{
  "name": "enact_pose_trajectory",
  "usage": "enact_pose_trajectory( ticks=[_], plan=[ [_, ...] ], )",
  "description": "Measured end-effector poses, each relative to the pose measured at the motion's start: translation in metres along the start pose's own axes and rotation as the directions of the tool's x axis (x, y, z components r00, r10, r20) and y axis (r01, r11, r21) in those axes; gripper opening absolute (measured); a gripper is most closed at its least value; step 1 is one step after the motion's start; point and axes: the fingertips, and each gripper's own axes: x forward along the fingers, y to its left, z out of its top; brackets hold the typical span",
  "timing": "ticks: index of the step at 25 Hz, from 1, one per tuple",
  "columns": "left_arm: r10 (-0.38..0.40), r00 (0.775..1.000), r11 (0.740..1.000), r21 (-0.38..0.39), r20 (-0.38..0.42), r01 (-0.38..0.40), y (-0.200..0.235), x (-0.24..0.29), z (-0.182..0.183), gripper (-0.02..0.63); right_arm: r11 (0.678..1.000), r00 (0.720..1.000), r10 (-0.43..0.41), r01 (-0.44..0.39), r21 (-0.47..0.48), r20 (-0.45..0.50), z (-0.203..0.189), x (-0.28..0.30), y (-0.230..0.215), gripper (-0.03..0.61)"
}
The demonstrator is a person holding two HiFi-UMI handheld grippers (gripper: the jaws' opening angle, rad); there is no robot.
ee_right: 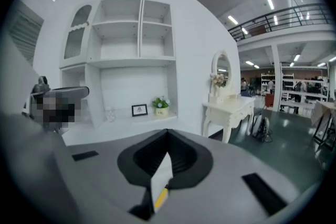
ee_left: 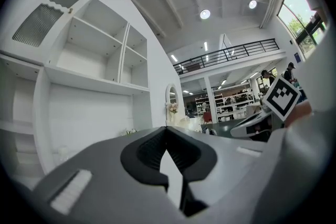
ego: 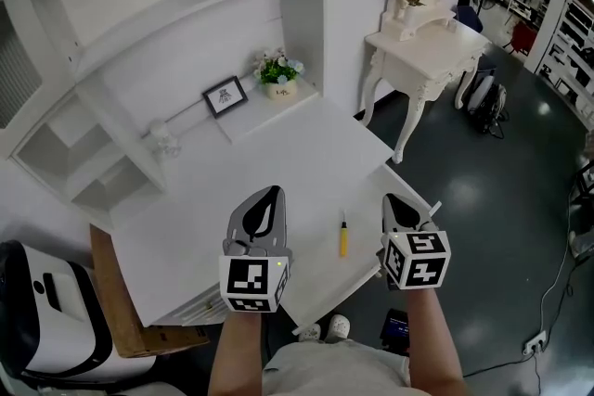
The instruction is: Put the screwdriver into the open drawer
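Small yellow-handled screwdriver [ego: 342, 236] lies loose on white tabletop [ego: 278, 162], between grey left gripper [ego: 269, 194] and grey right gripper [ego: 391, 198], both clenched, empty. Risk: closed jaws nudge it off the near edge. Drawer hard to make out.

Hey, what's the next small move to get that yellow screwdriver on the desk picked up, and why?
I'd probably open the right gripper first. Its jaws are shut with nothing held, and the screwdriver lies untouched on the white desk, just to its left, so the jaws need to part before they come down over it.
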Motion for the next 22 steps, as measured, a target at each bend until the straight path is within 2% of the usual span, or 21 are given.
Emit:
enact_pose_trajectory(
  ticks=[8, 16, 22],
  plan=[
    [-0.003, 0.999, 1.0, 0.016, 0.045, 0.003, 0.002, -0.002, 0.021, 0.009, 0.995, 0.981, 0.047, -0.03, -0.091, 0.186, 0.054, -0.036, -0.002, 0.006],
    [-0.015, 0.996, 1.0, 0.022, 0.085, 0.013, 0.002, -0.003, 0.036, 0.009, 0.981, 0.927, 0.087, -0.016, -0.194, 0.365, 0.1, -0.077, 0.008, 0.006],
    [-0.015, 0.993, 1.0, 0.025, 0.118, 0.012, 0.004, -0.004, 0.048, 0.009, 0.964, 0.897, 0.082, 0.038, -0.262, 0.435, 0.122, -0.097, 0.014, 0.006]
  ],
)
